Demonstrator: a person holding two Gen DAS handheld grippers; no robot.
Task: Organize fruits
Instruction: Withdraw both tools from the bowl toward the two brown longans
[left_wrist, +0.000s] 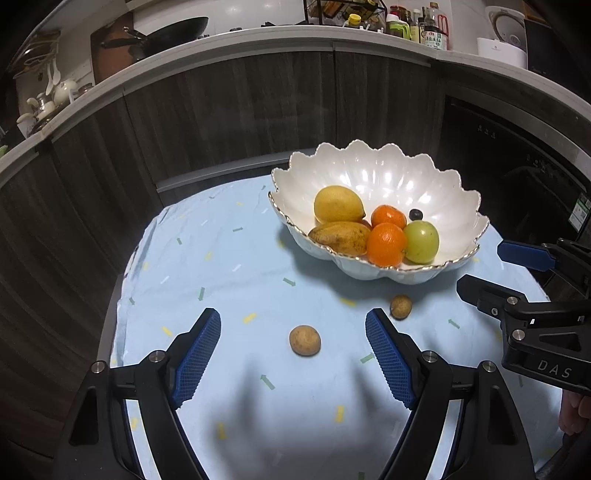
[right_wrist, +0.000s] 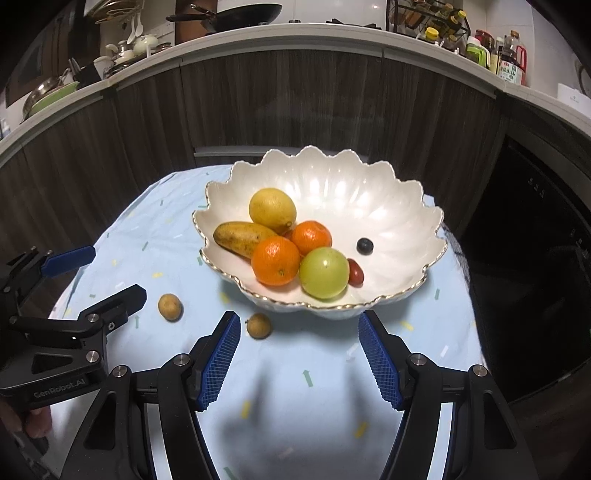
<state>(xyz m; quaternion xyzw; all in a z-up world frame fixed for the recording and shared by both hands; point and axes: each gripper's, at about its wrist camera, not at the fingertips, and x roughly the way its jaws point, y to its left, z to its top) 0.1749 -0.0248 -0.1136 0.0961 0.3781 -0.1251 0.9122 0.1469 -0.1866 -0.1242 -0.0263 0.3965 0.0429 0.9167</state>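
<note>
both claws wide, empty | mango (right_wrist: 243, 238) long axis left-right in bowl (right_wrist: 399, 221)

left black two-finger gripper with blue ribbed pads (left_wrist: 293, 354): jaws spread wide, empty | right black two-finger gripper with blue ribbed pads (right_wrist: 299, 354): jaws spread wide, empty

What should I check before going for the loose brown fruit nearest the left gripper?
1. Left gripper open, holding nothing: ok.
2. Near brown fruit lies between its fingers' line, unobstructed: ok.
3. Second brown fruit lies apart from it: ok.
4. Right gripper open, off to the side: ok.
5. Bowl has bare space for more: ok.
6. Height above the cloth: cannot tell.
</note>
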